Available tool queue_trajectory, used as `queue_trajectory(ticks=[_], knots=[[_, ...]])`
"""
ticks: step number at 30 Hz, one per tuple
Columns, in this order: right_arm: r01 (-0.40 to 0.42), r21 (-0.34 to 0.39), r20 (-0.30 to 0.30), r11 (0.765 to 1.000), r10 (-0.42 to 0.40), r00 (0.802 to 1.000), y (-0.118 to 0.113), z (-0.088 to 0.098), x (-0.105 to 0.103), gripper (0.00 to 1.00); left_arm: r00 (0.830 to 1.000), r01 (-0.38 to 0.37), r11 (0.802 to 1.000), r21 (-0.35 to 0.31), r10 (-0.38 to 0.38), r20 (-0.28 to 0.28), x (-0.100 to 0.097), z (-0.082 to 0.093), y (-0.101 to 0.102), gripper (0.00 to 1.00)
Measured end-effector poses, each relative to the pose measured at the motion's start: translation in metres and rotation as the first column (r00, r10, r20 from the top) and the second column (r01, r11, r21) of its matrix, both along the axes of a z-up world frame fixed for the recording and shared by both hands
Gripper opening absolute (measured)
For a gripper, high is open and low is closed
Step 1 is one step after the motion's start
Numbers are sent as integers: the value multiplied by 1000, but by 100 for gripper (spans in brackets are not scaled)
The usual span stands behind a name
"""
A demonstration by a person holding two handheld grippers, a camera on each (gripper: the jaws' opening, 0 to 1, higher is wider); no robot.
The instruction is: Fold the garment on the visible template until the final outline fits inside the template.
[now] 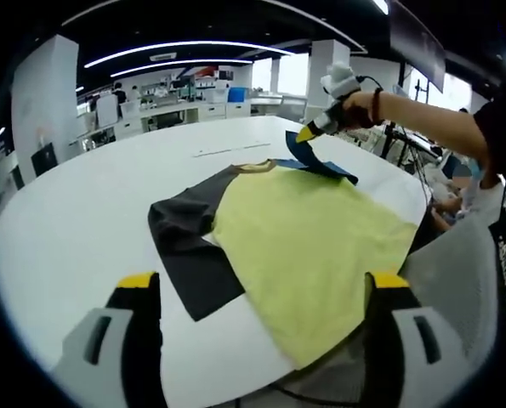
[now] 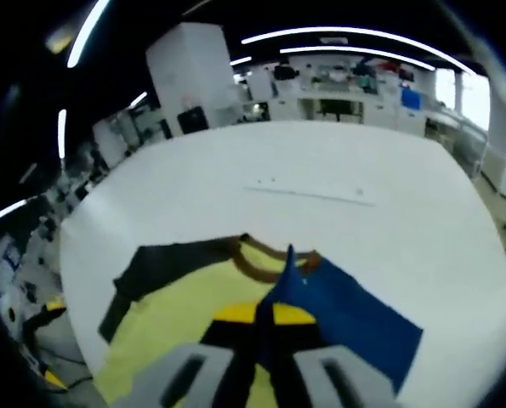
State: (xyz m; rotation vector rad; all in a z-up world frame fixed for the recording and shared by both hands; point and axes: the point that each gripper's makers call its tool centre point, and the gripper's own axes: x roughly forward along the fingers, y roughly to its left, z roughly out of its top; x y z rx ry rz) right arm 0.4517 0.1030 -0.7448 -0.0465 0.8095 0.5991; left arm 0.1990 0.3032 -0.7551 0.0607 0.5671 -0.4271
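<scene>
A shirt with a yellow body (image 1: 321,246), a dark grey sleeve (image 1: 189,234) and a blue sleeve (image 1: 316,161) lies spread on the white round table (image 1: 91,212). Its lower hem hangs over the near table edge. My left gripper (image 1: 264,285) hovers over the near part of the shirt, its yellow-tipped jaws wide apart with nothing between them. My right gripper (image 1: 308,133) is at the far side, shut on the blue sleeve and lifting its edge off the table. In the right gripper view the jaws (image 2: 265,319) pinch the blue sleeve (image 2: 355,319) beside the brown collar (image 2: 257,263).
A thin line mark (image 1: 231,150) runs across the table beyond the shirt. A person's arm (image 1: 423,115) reaches in from the right, and a grey chair (image 1: 457,272) stands at the near right edge. Office desks (image 1: 176,106) fill the background.
</scene>
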Motion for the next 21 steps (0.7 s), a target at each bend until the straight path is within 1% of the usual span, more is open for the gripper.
queue_trajectory(ticks=[13,15,17,19,20,21], knots=[[-82,24,17,996,81,997,45,13,-4,0,1000,-7,1000,-11,7,3,2,0,3,97],[-121,5,23,993,121,992,50,13,-6,0,1000,-7,1000,-12,7,2,1,-1,2,97],[-134,-11,26,991,135,991,54,11,-5,0,1000,-7,1000,-13,6,-2,0,-2,2,97],[-143,-8,30,990,143,989,60,13,-5,0,1000,-4,1000,-11,4,-7,-1,-3,3,97],[-171,-7,33,985,172,985,70,13,-6,0,1000,-5,1000,-10,5,-9,-1,-4,4,97],[-177,-10,37,984,178,983,73,13,-7,0,1000,-11,1000,-10,11,-9,-2,-4,8,97]])
